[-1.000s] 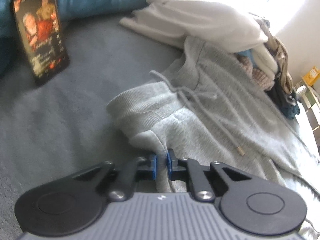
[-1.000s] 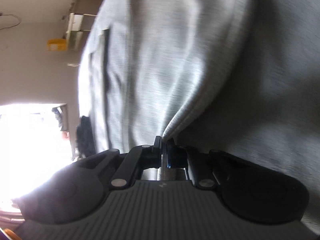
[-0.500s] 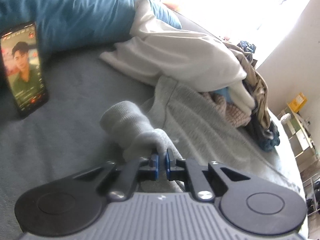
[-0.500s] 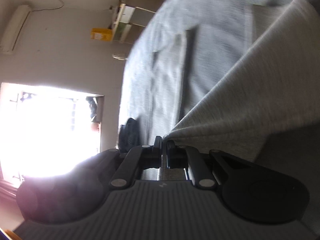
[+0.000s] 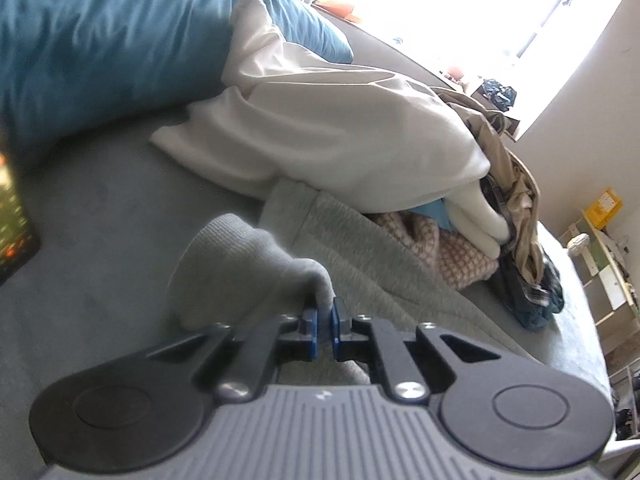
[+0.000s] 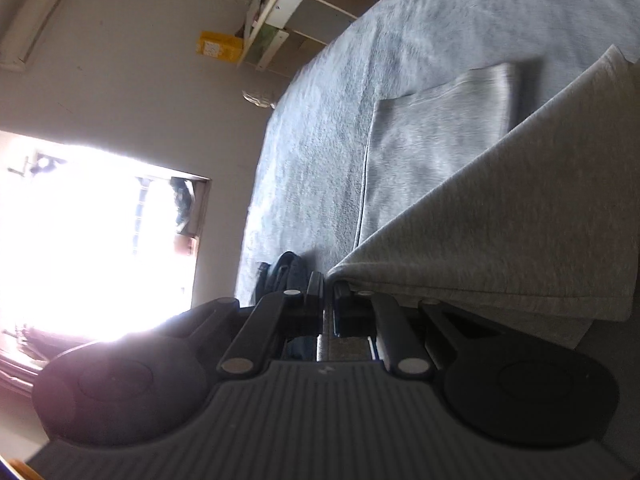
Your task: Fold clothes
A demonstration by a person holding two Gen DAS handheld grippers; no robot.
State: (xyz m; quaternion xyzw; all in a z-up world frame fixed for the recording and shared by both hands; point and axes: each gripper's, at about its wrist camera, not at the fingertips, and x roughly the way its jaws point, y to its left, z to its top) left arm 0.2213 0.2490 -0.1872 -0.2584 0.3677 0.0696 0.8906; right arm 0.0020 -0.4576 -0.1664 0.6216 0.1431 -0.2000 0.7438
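Grey sweatpants [image 5: 360,264] lie across a grey-blue bed cover [image 5: 100,240]. In the left wrist view my left gripper [image 5: 325,312] is shut on a bunched, ribbed end of the grey sweatpants and holds it lifted off the cover. The right wrist view is rolled sideways. There my right gripper [image 6: 328,292] is shut on an edge of the same grey sweatpants [image 6: 500,224], and the cloth stretches taut away from the pads. A flat part of the garment [image 6: 432,128] lies on the bed cover [image 6: 320,140] beyond it.
A white garment [image 5: 340,132] tops a pile of mixed clothes [image 5: 512,216] right behind the sweatpants. A blue pillow [image 5: 100,40] lies at the head, a lit phone [image 5: 12,220] at the left edge. Shelves [image 6: 288,28] and a bright window [image 6: 88,232] stand past the bed.
Both grippers have risen with the cloth. The left one lifted the ribbed end up and toward the clothes pile. The right one pulled its edge up and the cloth now hangs taut.
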